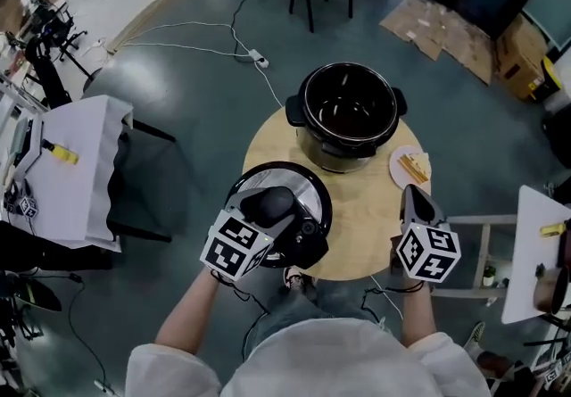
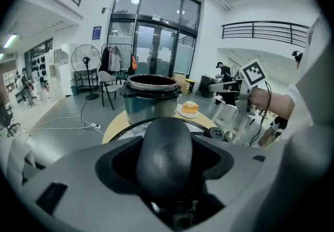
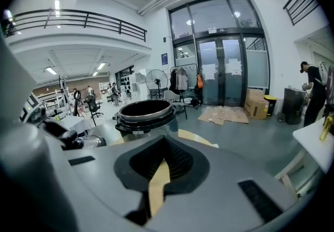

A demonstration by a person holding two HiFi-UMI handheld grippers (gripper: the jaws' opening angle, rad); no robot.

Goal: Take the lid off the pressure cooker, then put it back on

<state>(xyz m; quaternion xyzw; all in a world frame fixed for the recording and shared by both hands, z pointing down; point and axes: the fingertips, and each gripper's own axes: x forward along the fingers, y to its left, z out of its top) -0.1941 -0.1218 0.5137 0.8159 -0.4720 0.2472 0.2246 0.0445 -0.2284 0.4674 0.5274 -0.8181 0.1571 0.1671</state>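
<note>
Lid (image 1: pixel 308 193) off its pot: your left gripper (image 1: pixel 270 206) clamps the lid's bulbous black handle (image 1: pixel 268 204), which fills the space between the jaws in the left gripper view (image 2: pixel 167 173). The lid is a round disc of polished metal with a dark rim and a small black valve knob (image 1: pixel 308 227) just right of the handle. It sits over the near left edge of the round wooden table (image 1: pixel 366 226); no view shows whether it rests on the wood. On the far side of the table stands the pressure cooker (image 1: pixel 303 110), open, with a steel rim, a dark glossy bowl and a stubby black grip on each side. Just right of it lies a small plate (image 1: pixel 395 174) carrying an orange-and-yellow layered slice (image 1: pixel 413 165). Your right gripper (image 1: pixel 416 199) hangs over the table's near right edge, well apart from the lid, its jaws drawn together on nothing, a sliver of tabletop showing between them (image 3: pixel 162 173).
</note>
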